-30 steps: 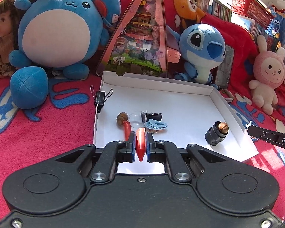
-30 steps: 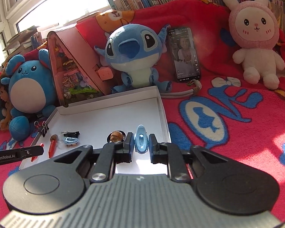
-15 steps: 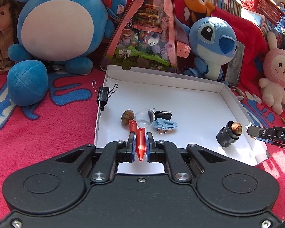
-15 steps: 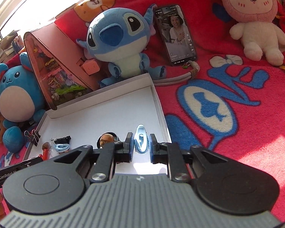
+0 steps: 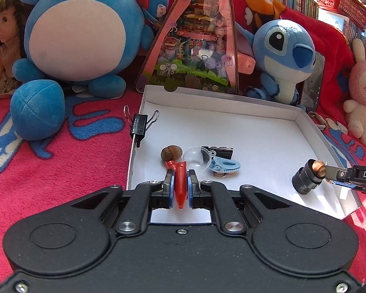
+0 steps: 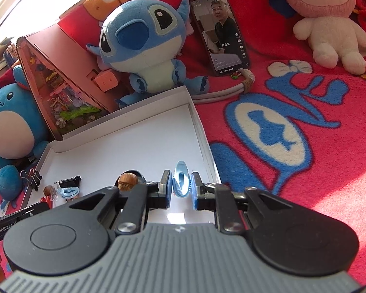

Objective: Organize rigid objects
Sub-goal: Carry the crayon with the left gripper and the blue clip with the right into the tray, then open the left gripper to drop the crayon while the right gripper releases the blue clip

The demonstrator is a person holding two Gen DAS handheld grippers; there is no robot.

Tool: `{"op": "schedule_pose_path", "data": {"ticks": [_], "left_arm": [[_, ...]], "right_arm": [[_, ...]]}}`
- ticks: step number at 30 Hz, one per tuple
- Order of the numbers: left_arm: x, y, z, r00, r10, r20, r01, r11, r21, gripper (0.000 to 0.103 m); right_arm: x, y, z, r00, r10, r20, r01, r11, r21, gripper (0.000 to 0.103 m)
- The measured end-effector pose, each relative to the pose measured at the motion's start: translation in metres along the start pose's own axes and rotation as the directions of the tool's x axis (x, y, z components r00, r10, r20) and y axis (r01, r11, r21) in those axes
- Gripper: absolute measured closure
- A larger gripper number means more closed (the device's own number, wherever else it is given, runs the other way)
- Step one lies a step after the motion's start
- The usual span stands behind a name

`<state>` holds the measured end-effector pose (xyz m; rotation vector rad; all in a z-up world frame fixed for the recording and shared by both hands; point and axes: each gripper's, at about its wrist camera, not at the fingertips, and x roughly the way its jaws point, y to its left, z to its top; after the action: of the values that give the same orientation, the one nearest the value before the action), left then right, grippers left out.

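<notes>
- The left gripper (image 5: 181, 185) holds a red cone-shaped piece (image 5: 180, 183); both pads are clamped on its sides and its pointed tip faces back toward the camera
- The left gripper sits over the near left part of the white box lid (image 5: 268, 131), which lies on the red blanket (image 5: 61, 171)
- Just beyond the left gripper's fingertips, a cluster of small items rests on the lid floor: a brown nut (image 5: 171, 152), a clear dome (image 5: 195, 157), a black clip (image 5: 218, 151) and a blue clip (image 5: 224, 167)
- A second red piece (image 5: 170, 164) lies between the nut and the held cone; whether it touches the cone cannot be told
- A black binder clip (image 5: 139, 125) grips the left wall of the lid
- The right gripper (image 6: 180, 188) holds a light blue clip (image 6: 181, 179); its pads press on both sides, with the clip standing on edge between them
- The right gripper sits over the near right corner of the lid, close to the right wall
- A black cylinder with a copper-coloured top (image 5: 307, 177) stands tilted in the lid near the right wall, just beside the right gripper's finger in the left wrist view
- Behind the lid, at the far side, stand a blue plush (image 6: 144, 39), a pink triangular display box (image 5: 197, 39) and a round blue plush (image 5: 85, 29)
- A phone (image 6: 220, 34) leans against the blanket to the right of the blue plush, and a pink rabbit plush (image 6: 327, 17) sits far right
</notes>
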<state>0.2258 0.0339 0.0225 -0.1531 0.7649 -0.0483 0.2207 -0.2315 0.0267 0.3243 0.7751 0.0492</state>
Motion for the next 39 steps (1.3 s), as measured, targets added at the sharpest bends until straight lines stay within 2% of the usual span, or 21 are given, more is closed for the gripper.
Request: {"op": "schedule_pose_path", "data": {"ticks": [13,17,19,21,24,27,31,34,36,39], "left_arm": [[0.004,-0.001,-0.002,1.0,0.016,0.002,-0.016,1.0,0.013,0.091],[0.003,-0.002,-0.003,1.0,0.013,0.003,-0.013,1.0,0.017,0.091],[0.003,-0.003,-0.003,1.0,0.011,0.005,-0.011,1.0,0.016,0.087],[0.001,-0.004,-0.004,1.0,0.014,0.011,-0.014,1.0,0.022,0.078],[-0.002,-0.006,-0.004,1.0,0.018,0.022,-0.019,0.999,0.036,0.07],[-0.005,-0.007,-0.004,1.0,0.015,0.027,-0.016,0.999,0.039,0.064],[-0.009,-0.009,-0.005,0.999,0.01,0.034,-0.012,0.999,0.047,0.059],[-0.015,-0.01,-0.006,0.999,0.002,0.049,-0.004,0.999,0.048,0.044],[-0.019,-0.01,-0.006,0.998,0.0,0.062,-0.003,0.999,0.049,0.033],[-0.027,-0.011,-0.007,0.997,0.002,0.082,-0.007,0.998,0.057,0.023]], "right_arm": [[0.003,-0.002,0.001,1.0,-0.001,-0.003,0.001,1.0,0.006,0.082],[0.002,-0.002,0.0,1.0,0.004,0.007,-0.004,1.0,0.001,0.078],[0.0,-0.002,0.0,1.0,0.005,0.015,-0.005,1.0,0.003,0.078],[-0.002,-0.002,0.0,1.0,0.007,0.021,-0.007,1.0,0.004,0.077],[-0.005,-0.002,0.0,1.0,0.002,0.03,-0.002,1.0,-0.009,0.072],[-0.007,-0.001,-0.001,0.999,0.0,0.039,0.001,1.0,-0.022,0.064],[-0.011,0.001,-0.002,0.999,0.001,0.051,0.001,0.999,-0.035,0.058],[-0.016,0.003,-0.005,0.997,-0.002,0.076,0.006,0.998,-0.055,0.056],[-0.021,0.006,-0.007,0.995,-0.01,0.101,0.018,0.997,-0.078,0.047],[-0.031,0.01,-0.01,0.989,-0.026,0.149,0.043,0.993,-0.112,0.036]]}}
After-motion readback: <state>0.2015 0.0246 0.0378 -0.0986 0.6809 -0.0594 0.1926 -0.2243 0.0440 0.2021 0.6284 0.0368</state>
